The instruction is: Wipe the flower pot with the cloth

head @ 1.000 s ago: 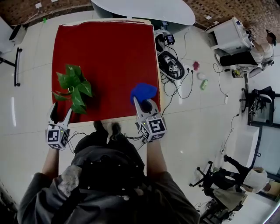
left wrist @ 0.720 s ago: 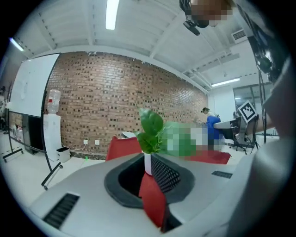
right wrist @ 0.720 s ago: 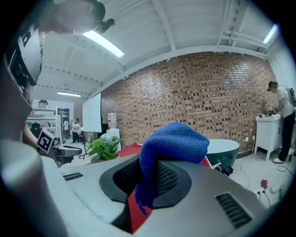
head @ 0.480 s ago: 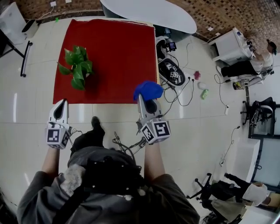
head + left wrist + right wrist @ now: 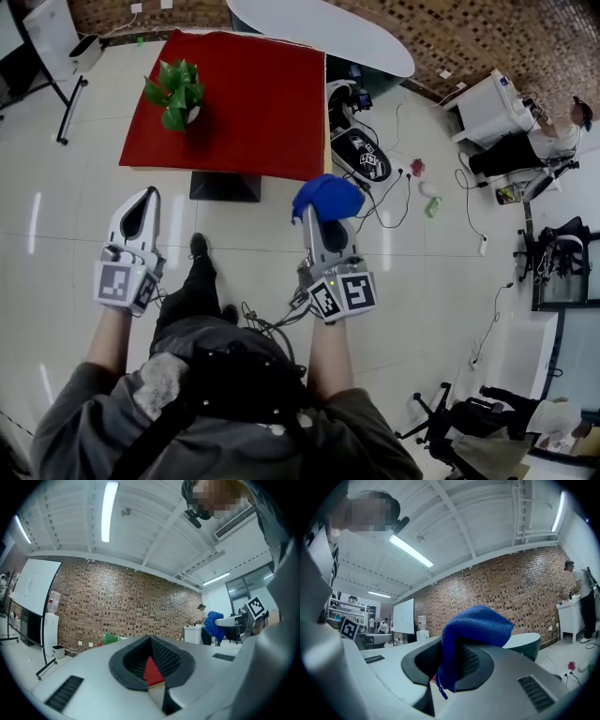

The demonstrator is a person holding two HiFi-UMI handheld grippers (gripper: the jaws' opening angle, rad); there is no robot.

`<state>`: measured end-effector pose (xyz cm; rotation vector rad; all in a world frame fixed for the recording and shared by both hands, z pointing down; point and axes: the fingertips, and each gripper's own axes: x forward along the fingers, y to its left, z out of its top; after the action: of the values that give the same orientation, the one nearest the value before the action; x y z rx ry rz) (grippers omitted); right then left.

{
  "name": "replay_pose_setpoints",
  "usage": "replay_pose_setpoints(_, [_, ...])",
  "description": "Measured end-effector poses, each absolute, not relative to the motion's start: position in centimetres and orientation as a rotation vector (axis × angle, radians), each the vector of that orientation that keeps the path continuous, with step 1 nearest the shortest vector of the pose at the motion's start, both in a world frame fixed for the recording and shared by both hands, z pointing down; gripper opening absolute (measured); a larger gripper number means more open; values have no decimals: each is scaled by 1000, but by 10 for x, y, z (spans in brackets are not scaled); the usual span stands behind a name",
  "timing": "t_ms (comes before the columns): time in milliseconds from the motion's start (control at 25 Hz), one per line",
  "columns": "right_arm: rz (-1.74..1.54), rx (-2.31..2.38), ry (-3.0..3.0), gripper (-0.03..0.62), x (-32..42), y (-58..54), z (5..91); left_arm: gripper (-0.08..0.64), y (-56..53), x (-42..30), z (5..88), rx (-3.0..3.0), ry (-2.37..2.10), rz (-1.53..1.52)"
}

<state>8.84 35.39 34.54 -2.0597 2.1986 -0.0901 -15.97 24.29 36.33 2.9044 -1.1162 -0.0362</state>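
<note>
Flower pot [image 5: 184, 101] with its leafy green plant is sitting at the far left corner of the red table [image 5: 262, 103], well apart from both grippers. The person is standing on the pale floor [image 5: 56, 244] on the near side of that table, and nothing of theirs is touching it.

Over on the left, the left gripper [image 5: 147, 195] is hanging above the floor and pointing toward the table. Its jaws are pressing together with nothing between them. In the left gripper view only a sliver of red table is peeking through the little opening behind the tips, with a bit of green plant off in the distance.

Moving right, the right gripper [image 5: 324, 216] is pinching the blue cloth [image 5: 326, 195]. It's bunching up and draping over the fingertips, and in the right gripper view a loose corner is dangling down between the jaws. So the jaws are closing on the cloth and nothing else. Both grippers are pointing roughly level, side by side.

Further right things are getting messy. Cables [image 5: 389, 192] are snaking across the floor beside the table, next to a black device [image 5: 361, 150] with square markers on it. A white oval table [image 5: 319, 33] is sitting beyond the red one, by the brick wall. At the far right another person [image 5: 561, 117] is standing by a white desk [image 5: 492, 103].
</note>
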Motion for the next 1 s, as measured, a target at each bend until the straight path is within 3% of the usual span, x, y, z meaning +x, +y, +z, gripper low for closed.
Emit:
replay_pose_setpoints(480, [-26, -1970, 2302, 77, 41, 474, 286, 24, 374, -171, 283, 2866, -1109, 1])
replay_pose_setpoints(840, [75, -1965, 2384, 77, 7, 499, 249, 23, 413, -169, 249, 2882, -1009, 36])
replay_pose_setpoints(1000, [66, -1951, 2377, 77, 1, 497, 237, 23, 428, -160, 230, 2948, -799, -84])
